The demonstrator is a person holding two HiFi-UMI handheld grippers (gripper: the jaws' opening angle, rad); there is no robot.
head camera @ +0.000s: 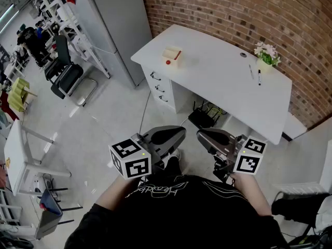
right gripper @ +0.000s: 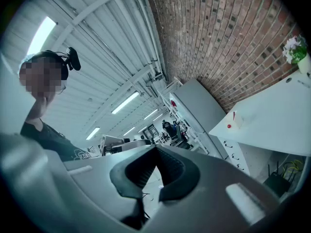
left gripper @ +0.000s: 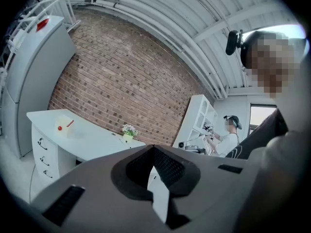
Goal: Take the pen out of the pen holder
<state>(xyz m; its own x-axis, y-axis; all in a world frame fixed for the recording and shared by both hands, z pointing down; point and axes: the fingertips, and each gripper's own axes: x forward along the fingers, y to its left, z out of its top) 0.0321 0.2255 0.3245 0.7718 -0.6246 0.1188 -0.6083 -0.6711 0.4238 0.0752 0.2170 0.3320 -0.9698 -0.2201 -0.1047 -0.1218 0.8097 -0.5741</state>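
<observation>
You hold both grippers in tight against your torso, roughly level. That reads as a carry pose, since nothing is within reach yet. The left gripper [head camera: 180, 132] has its jaws pressed together with nothing between them, and the ribbed dark pads meet at the tip. The right gripper [head camera: 201, 134] is the same, closed and empty. Both have smooth grey moulded plastic shells and a black-and-white marker cube at the back.

Below you is pale, glossy floor [head camera: 114, 113], then a gap to the desk [head camera: 218, 87]. It has a white matte top with a curved edge and a drawer stack [head camera: 158, 85] with small dark handles.

The pen holder [head camera: 171, 54] stands near the desk's left end, well apart from both grippers. It is a small cream boxy block. The pen [head camera: 178, 54] looks like a thin red stick leaning out of it, too small to be sure.

Toward the right end are two loose dark pens [head camera: 259, 77] lying flat and a little flower pot [head camera: 266, 56]. A rough red brick wall [head camera: 233, 9] stands behind the desk. I judge the task not started. You need to walk in first.
</observation>
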